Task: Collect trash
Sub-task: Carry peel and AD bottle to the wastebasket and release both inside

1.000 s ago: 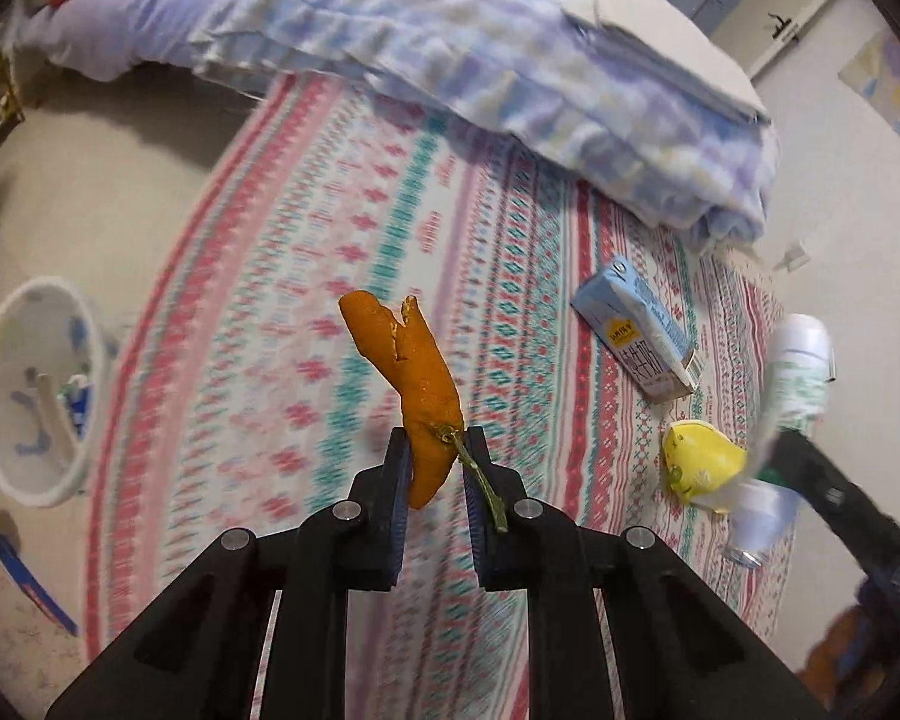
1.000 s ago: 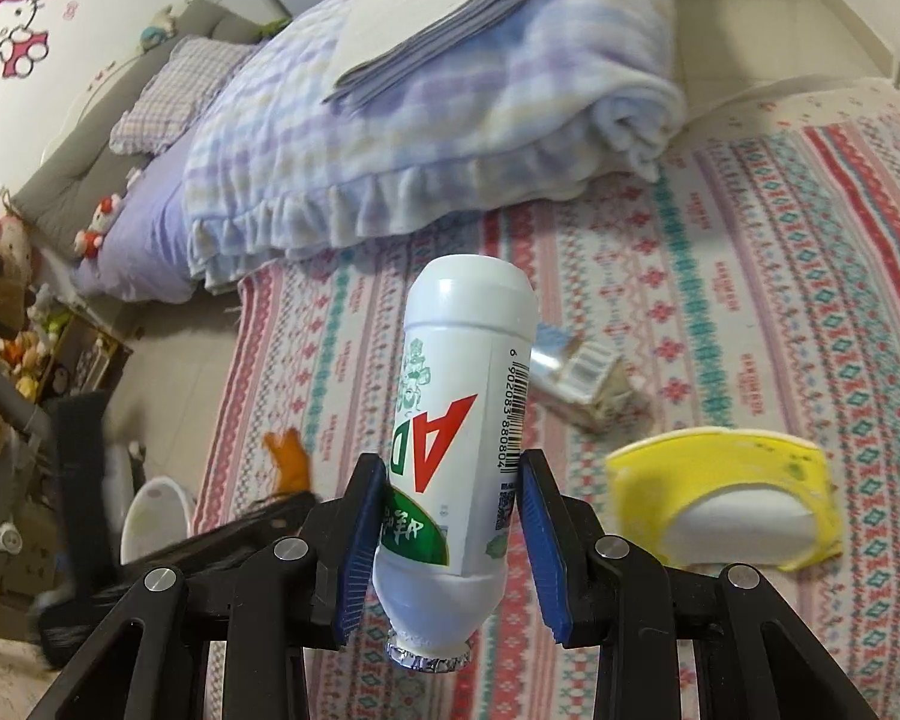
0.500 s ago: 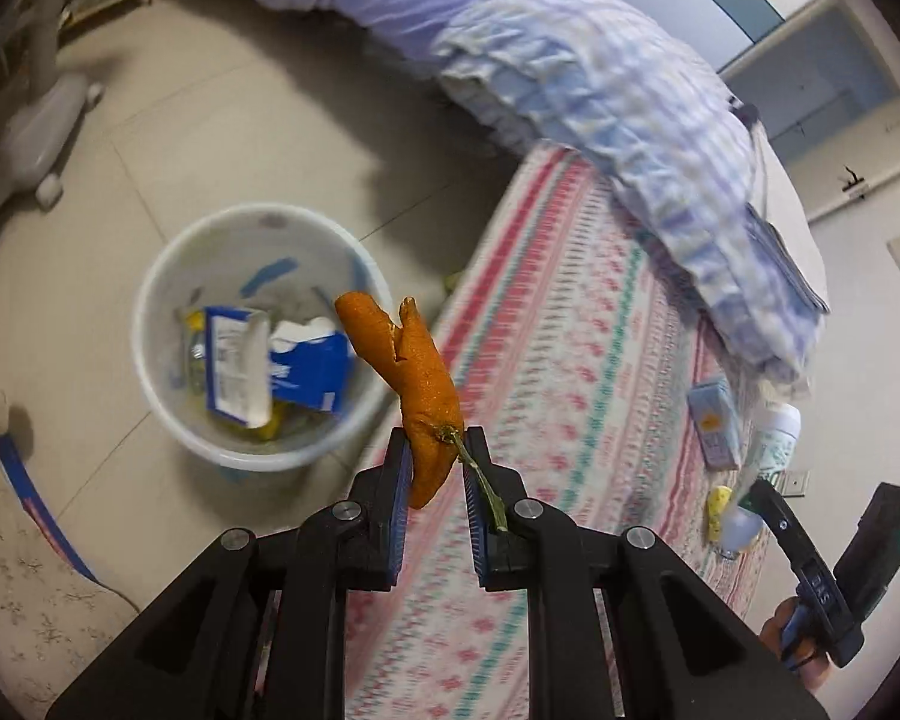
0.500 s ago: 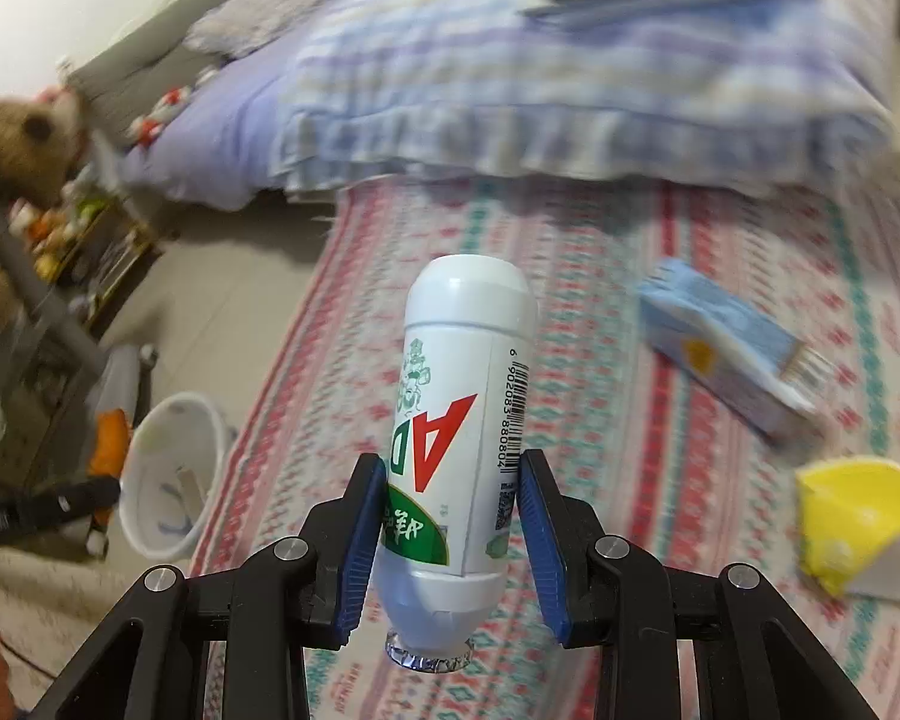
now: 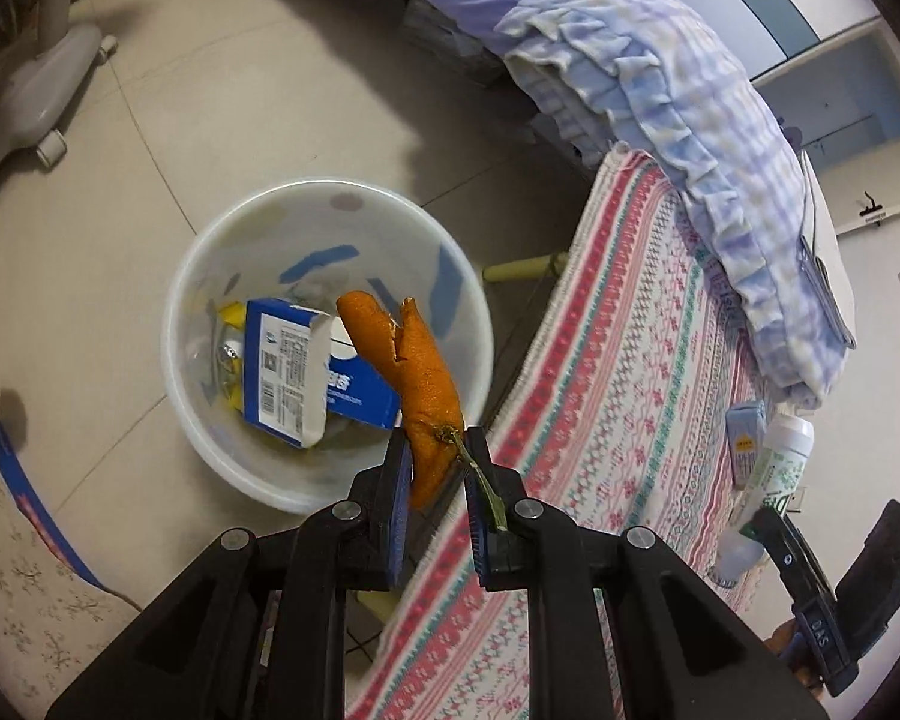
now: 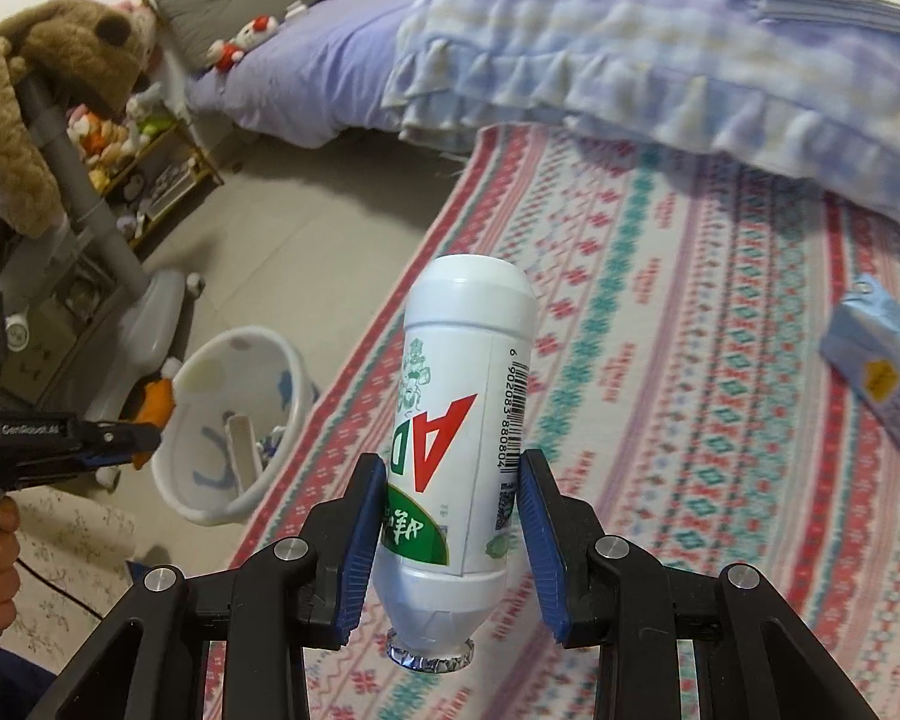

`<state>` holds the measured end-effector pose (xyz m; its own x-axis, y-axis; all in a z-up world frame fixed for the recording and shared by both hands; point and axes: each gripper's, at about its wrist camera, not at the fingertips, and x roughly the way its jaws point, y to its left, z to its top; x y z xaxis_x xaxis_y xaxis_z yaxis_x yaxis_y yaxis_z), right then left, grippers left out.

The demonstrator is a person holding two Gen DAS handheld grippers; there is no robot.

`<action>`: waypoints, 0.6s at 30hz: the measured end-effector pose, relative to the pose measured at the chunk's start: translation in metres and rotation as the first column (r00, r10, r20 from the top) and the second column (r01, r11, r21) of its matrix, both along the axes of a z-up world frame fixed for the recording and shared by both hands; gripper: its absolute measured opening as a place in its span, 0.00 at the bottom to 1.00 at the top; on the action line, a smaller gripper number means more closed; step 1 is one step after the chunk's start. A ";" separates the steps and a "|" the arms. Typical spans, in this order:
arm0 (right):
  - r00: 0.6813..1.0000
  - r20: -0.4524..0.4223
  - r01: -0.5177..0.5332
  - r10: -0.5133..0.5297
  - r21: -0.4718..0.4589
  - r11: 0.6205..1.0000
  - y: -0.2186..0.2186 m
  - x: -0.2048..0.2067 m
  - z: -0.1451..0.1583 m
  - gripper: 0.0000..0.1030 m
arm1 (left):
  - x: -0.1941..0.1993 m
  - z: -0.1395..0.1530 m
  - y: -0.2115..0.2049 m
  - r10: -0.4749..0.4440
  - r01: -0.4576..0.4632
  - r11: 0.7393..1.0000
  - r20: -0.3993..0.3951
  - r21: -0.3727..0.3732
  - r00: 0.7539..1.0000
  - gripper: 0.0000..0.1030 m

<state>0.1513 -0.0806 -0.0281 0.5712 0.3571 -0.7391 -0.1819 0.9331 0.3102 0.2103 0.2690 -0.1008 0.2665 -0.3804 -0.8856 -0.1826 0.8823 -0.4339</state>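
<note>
L gripper [image 5: 435, 468], clamped on peel [image 5: 411, 372], has swung from rug [image 5: 618, 396] to above bin [image 5: 210, 432] w/ blue box [image 5: 297, 372] inside, while R gripper [image 6: 453, 507] stays shut on upside-down bottle [image 6: 462, 414] over rug, carton [image 6: 882, 369] now further right.

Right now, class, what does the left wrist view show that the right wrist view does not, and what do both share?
Only the left wrist view shows the blue carton lying in the bin. Only the right wrist view shows the brown plush dog. Both share the white bin, the orange peel and the white bottle.
</note>
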 end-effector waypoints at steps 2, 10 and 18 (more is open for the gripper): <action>1.000 -0.003 -0.016 0.016 -0.002 1.000 0.010 0.003 -0.001 0.38 | 0.005 -0.008 0.008 0.011 -0.011 1.000 -0.013 0.000 1.000 0.17; 0.998 0.008 -0.059 0.059 -0.013 0.998 0.042 0.017 -0.004 0.38 | 0.015 -0.033 0.036 0.053 -0.053 0.999 -0.062 -0.001 0.997 0.18; 0.994 0.003 -0.110 0.110 -0.021 0.994 0.075 0.030 -0.014 0.39 | 0.017 -0.042 0.052 0.118 -0.119 0.993 -0.128 -0.001 0.985 0.56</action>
<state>0.1816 -0.0058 -0.0424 0.5323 0.4027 -0.7446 -0.2848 0.9135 0.2905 0.2268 0.3210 -0.1425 0.1952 -0.3609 -0.9120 -0.3398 0.8474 -0.4081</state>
